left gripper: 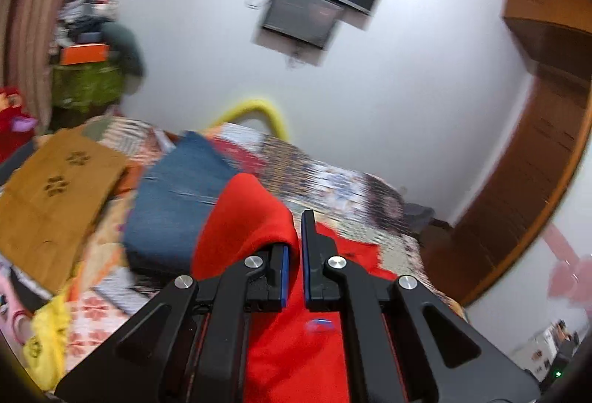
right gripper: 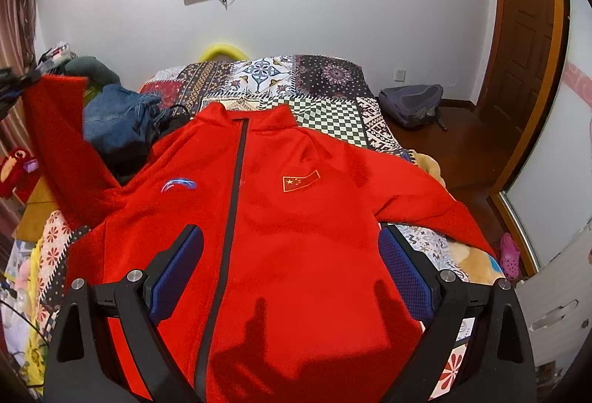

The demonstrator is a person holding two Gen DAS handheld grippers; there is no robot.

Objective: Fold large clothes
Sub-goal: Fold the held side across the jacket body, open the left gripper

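**Red jacket lifted by one sleeve**

Spread front-up on the patchwork bed (right gripper: 333,77), our red jacket (right gripper: 296,225) lies zipped. Our left tongs (left gripper: 294,240) pinch its raised sleeve (right gripper: 55,129); our right tongs (right gripper: 292,273) hover gaping, empty, above its hem.

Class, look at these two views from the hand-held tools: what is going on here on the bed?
A person is folding a red jacket that lies face up, zipped, on the patterned bedspread. The left claw is shut on the cuff of one sleeve and holds it raised above the bed. The right claw hangs open over the jacket's lower front, gripping nothing. The other sleeve lies flat. No fold is made yet.
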